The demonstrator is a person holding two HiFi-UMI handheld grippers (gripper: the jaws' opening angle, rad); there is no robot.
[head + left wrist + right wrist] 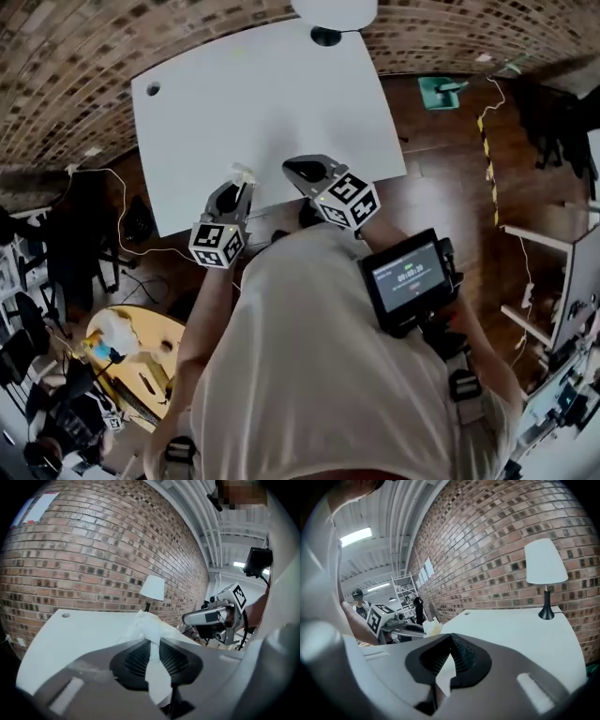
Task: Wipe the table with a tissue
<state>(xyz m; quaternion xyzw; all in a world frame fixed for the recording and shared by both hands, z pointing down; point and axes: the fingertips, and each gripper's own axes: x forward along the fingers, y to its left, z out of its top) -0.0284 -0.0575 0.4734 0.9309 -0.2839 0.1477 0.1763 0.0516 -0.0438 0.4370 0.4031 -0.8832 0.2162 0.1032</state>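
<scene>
The white table [272, 103] lies ahead of me, and both grippers hang over its near edge. My left gripper [239, 186] is shut on a crumpled white tissue [243, 173] that sticks out past its tips. In the left gripper view the tissue [151, 630] runs between the closed jaws as a pinched strip and fans out over the table [79, 630]. My right gripper [298, 169] is just to the right, jaws shut with nothing in them. The right gripper view shows its tips [451, 637] meeting, with the left gripper [401, 625] and tissue [432, 627] beside it.
A white-shaded lamp [330, 14] stands at the table's far edge, and a small round hole [153, 89] sits in its far left corner. A brick wall rises behind. A round wooden table [141, 347] with clutter is at lower left. Cables cross the wooden floor.
</scene>
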